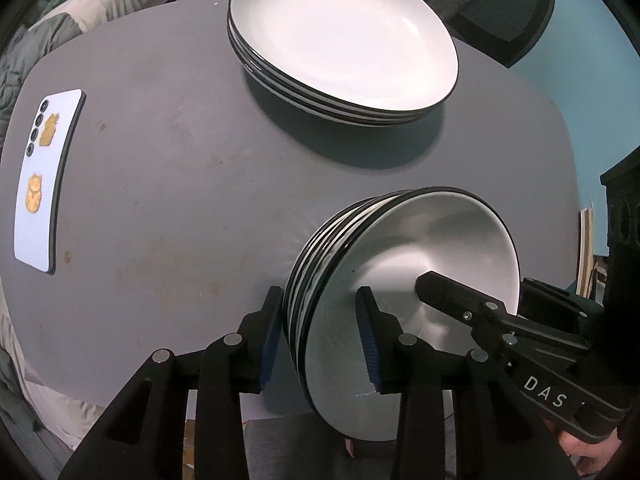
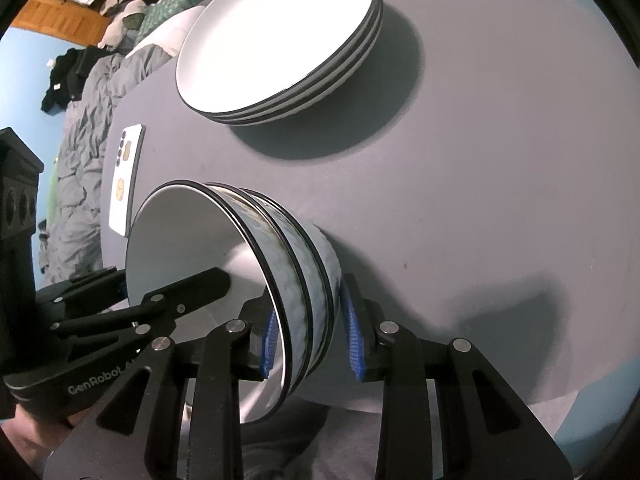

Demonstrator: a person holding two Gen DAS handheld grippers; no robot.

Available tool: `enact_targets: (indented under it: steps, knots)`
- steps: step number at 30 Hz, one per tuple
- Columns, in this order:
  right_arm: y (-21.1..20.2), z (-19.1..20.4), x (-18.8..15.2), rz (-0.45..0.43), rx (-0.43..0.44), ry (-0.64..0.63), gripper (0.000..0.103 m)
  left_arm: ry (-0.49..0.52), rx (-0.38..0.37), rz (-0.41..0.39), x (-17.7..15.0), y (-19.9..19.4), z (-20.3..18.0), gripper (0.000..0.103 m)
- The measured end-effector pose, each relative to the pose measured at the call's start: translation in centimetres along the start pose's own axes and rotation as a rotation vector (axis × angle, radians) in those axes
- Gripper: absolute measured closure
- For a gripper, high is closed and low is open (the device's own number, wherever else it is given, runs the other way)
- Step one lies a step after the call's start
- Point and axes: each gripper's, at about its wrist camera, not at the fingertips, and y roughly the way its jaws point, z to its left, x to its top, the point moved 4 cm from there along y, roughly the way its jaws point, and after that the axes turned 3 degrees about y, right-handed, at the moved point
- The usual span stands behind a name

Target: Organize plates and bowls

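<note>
- A grey table (image 1: 160,184) filled most of both views, running back toward a chair and bedding.
- A stack of plates (image 1: 344,40) sat flat on the far part of the table, white faces up and dark rims aligned; it looked already sorted.
- A nested stack of bowls (image 1: 400,280) was at the near edge, tipped almost on its side and partly overhanging the table, its open mouth facing the person's right.
- The left gripper (image 1: 318,340) had its tongs apart, straddling the bowls' rims without visibly pressing them: one blue pad was outside the stack, the other inside the top bowl.
- The right gripper (image 2: 310,340) likewise straddled the bowl walls, tongs apart with gaps at the pads.
- A phone (image 1: 44,180) lay face down, well apart to the left.
- Judged step: taking hold of the bowl stack with both grippers. Next would call for closing both evenly, then righting the stack and setting it upright beside the plates; an uneven squeeze could let the bowls slide apart.
</note>
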Motion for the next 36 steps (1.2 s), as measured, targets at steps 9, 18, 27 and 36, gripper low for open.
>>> enact_targets:
  steps: [9, 18, 27, 36]
  knots:
    - [0.3, 0.4, 0.4, 0.041, -0.013, -0.020, 0.075, -0.013, 0.012, 0.019, 0.0, -0.3, 0.4, 0.067]
    - [0.2, 0.3, 0.5, 0.048, 0.003, -0.009, 0.082, 0.000, 0.035, 0.028, 1.0, -0.1, -0.2, 0.068]
    - [-1.8, 1.7, 1.6, 0.019, -0.008, -0.015, 0.082, 0.003, 0.023, 0.008, 2.2, -1.8, -0.3, 0.068]
    - [-4.6, 3.4, 5.2, -0.031, -0.005, -0.028, 0.082, 0.034, 0.038, -0.062, 6.5, -5.0, -1.2, 0.068]
